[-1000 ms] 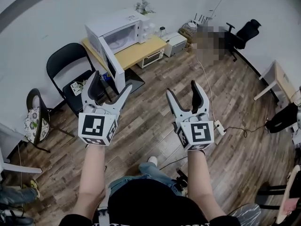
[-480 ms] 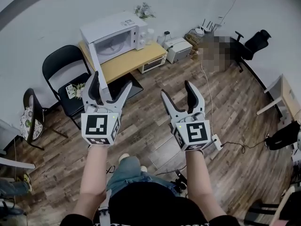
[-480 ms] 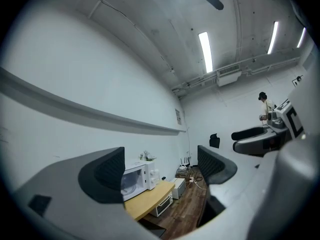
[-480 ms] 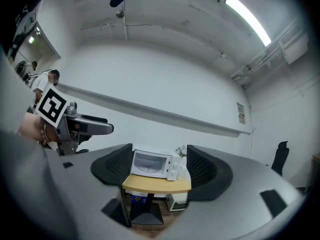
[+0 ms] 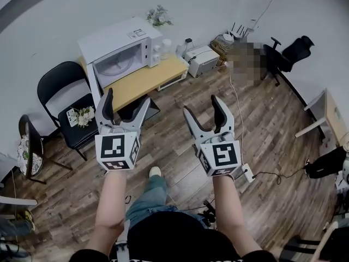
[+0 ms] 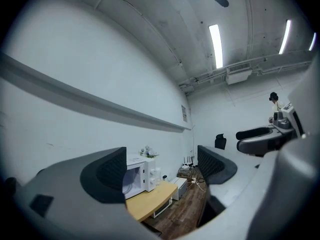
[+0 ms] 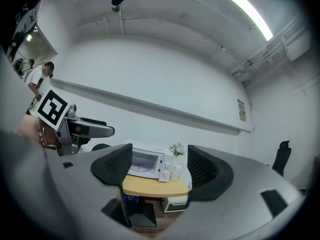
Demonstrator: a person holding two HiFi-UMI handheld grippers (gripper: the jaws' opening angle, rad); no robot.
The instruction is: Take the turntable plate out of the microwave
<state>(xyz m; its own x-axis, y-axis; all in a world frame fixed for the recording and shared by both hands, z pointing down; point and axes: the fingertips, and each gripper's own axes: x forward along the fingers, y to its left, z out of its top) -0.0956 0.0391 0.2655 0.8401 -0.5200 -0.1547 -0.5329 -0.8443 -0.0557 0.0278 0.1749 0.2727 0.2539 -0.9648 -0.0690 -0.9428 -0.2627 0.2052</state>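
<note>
Your L hand-held gripper (image 5: 126, 100) & R hand-held gripper (image 5: 203, 107): jaws apart, empty. Microwave (image 5: 117, 51) on worktop (image 5: 147, 78), 11 o'clock.

The microwave (image 5: 117, 51) has a smooth white casing. The table (image 5: 147, 76) is pale wood with a matt top. The floor (image 5: 262, 141) is brown, grainy wood planks. The left gripper (image 5: 126, 97) and right gripper (image 5: 202, 105) look like matt white plastic, with black ribbed pads (image 7: 205, 171).
</note>
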